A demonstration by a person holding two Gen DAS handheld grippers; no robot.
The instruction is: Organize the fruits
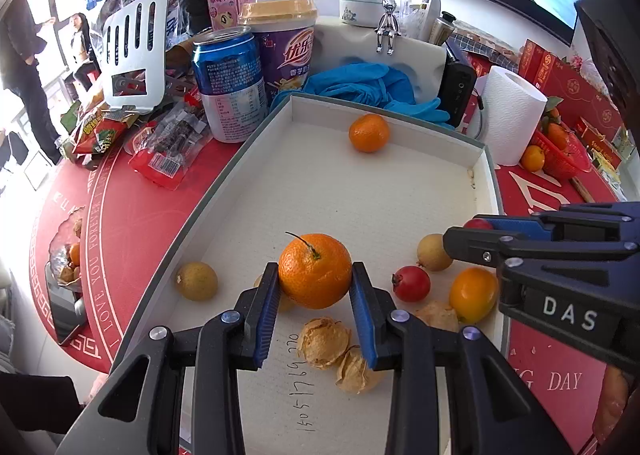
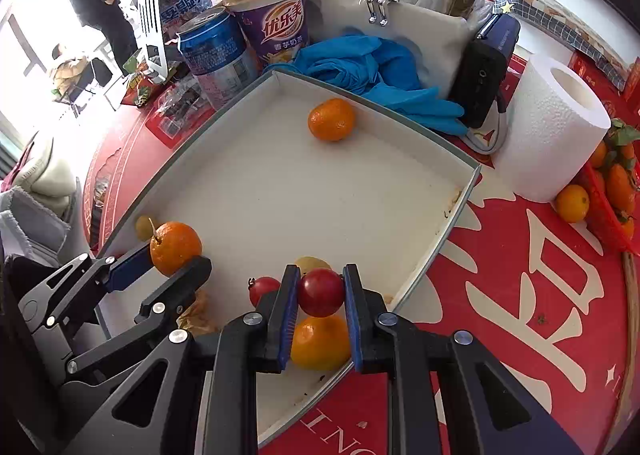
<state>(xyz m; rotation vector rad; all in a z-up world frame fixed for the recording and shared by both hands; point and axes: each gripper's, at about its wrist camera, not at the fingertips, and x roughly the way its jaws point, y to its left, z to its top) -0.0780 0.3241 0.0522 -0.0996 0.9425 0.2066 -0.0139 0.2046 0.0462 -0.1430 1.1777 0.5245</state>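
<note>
Shallow white cardboard tray (image 1: pixel 478 159) with grey outer rim, matte fibrous floor, on a table (image 1: pixel 132 215) under a red printed cloth.

Left gripper (image 1: pixel 315 275): black frame, ribbed blue pads, fingers closed on a round dimpled orange mandarin with stem (image 1: pixel 315 270), held at the tray's near end.

Right gripper (image 2: pixel 321 291): same build, fingers clamped on a small smooth glossy red round fruit (image 2: pixel 320 292), above the tray's near right corner.

Loose in tray:
- 1 stemless orange mandarin (image 1: pixel 369 132), near the far wall.
- 1 second red fruit (image 1: pixel 412 283).
- 1 smooth yellow-orange oval fruit (image 1: pixel 473 295).
- 2 dull tan round fruits (image 1: pixel 197 281).
- Papery, wrinkled tan husked fruits (image 1: pixel 323 342), by the left fingers.

Beyond tray: blue metal can (image 1: pixel 229 83), purple paper cup with yellow lid (image 1: pixel 282 51), crumpled blue rubber gloves (image 1: pixel 360 85), embossed white paper towel roll (image 1: pixel 510 115), red mesh basket of oranges (image 1: pixel 560 159).
</note>
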